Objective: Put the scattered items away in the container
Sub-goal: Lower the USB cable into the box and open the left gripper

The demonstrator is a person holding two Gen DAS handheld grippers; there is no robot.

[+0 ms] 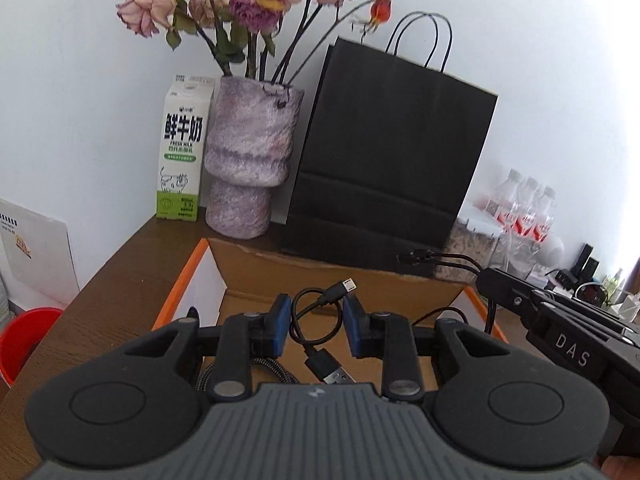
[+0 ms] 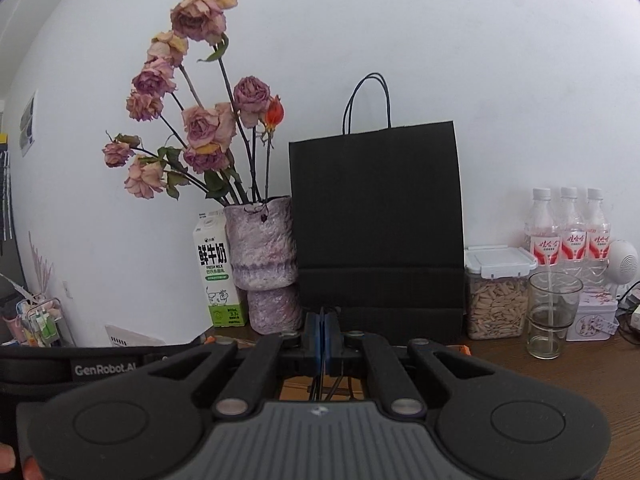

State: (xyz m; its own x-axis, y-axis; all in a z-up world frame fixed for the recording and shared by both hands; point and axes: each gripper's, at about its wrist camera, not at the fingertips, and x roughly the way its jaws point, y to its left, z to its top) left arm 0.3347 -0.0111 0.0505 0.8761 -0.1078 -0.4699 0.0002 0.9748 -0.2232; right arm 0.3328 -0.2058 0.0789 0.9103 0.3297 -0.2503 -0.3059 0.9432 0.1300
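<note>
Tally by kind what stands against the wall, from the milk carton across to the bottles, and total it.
Milk carton: 1
Vase of dried roses: 1
Black paper bag: 1
Lidded jar: 1
Water bottles: 3
Total: 7

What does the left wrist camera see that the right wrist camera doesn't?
Only the left wrist view: the coiled cable pinched by the left gripper, and a red bucket. Only the right wrist view: a patterned tin. Both: the vase of dried roses, milk carton, black paper bag, water bottles, and the shut right gripper holding a thin cable.
</note>
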